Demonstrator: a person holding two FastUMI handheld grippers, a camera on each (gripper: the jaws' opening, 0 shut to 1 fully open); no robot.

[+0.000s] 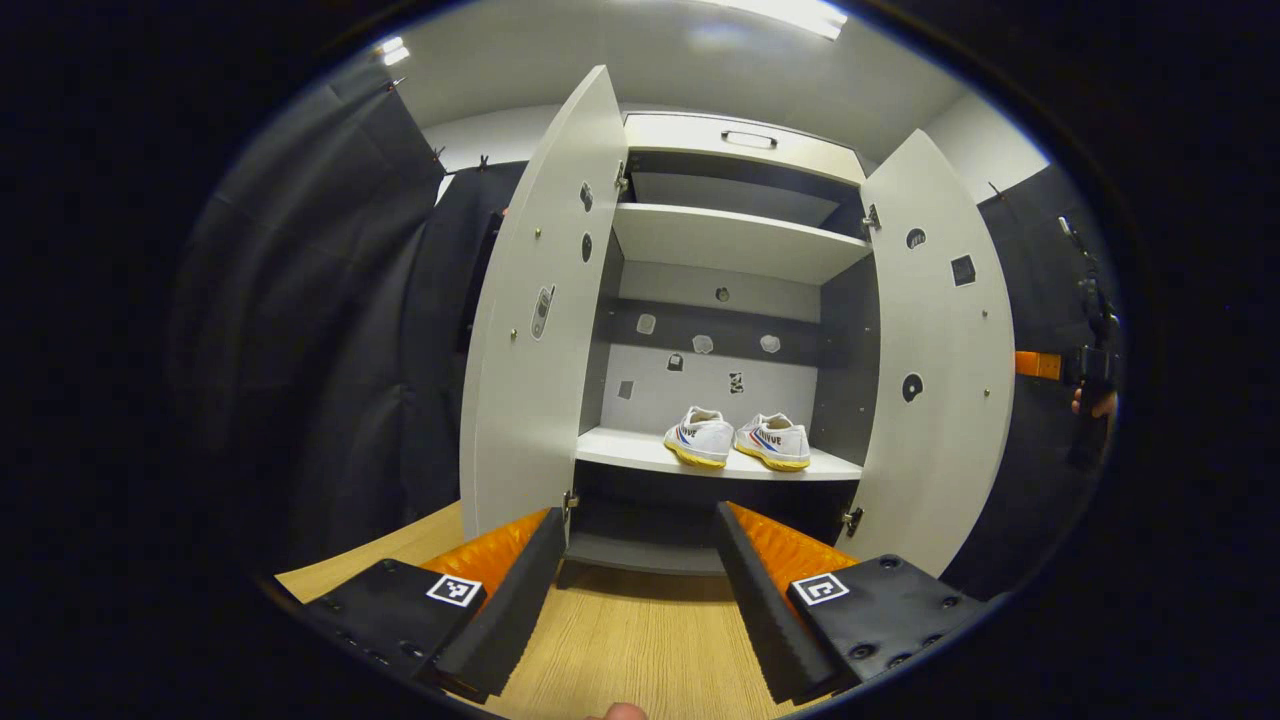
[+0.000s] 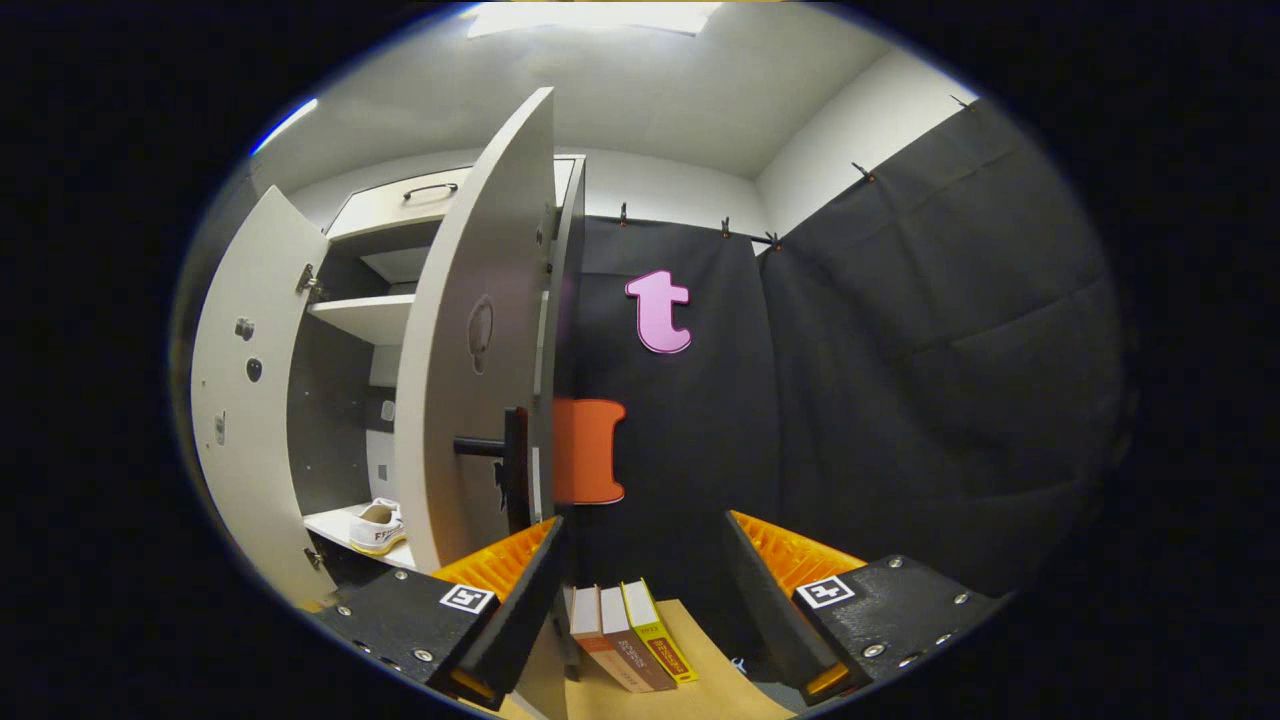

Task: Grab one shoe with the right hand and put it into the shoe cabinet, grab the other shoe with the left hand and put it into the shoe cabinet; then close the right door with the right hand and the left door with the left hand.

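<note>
Two white shoes with yellow soles, one on the left [image 1: 699, 436] and one on the right [image 1: 774, 441], stand side by side on the lower shelf [image 1: 640, 455] of the grey shoe cabinet. Both the left door [image 1: 535, 320] and the right door [image 1: 940, 350] are wide open. My left gripper [image 1: 640, 530] is open and holds nothing; it hovers in front of the cabinet's base. My right gripper [image 2: 645, 520] is also open and holds nothing. It sits just right of the right door [image 2: 480, 340], close to that door's dark handle [image 2: 497, 448]. One shoe [image 2: 378, 527] peeks out past the door.
A hand holds the other gripper [image 1: 1085, 368] beyond the right door's outer edge. Three books [image 2: 630, 640] stand on the wooden floor [image 1: 610, 640] below my right gripper. Black cloth walls close in both sides. The upper shelf [image 1: 730, 240] holds nothing.
</note>
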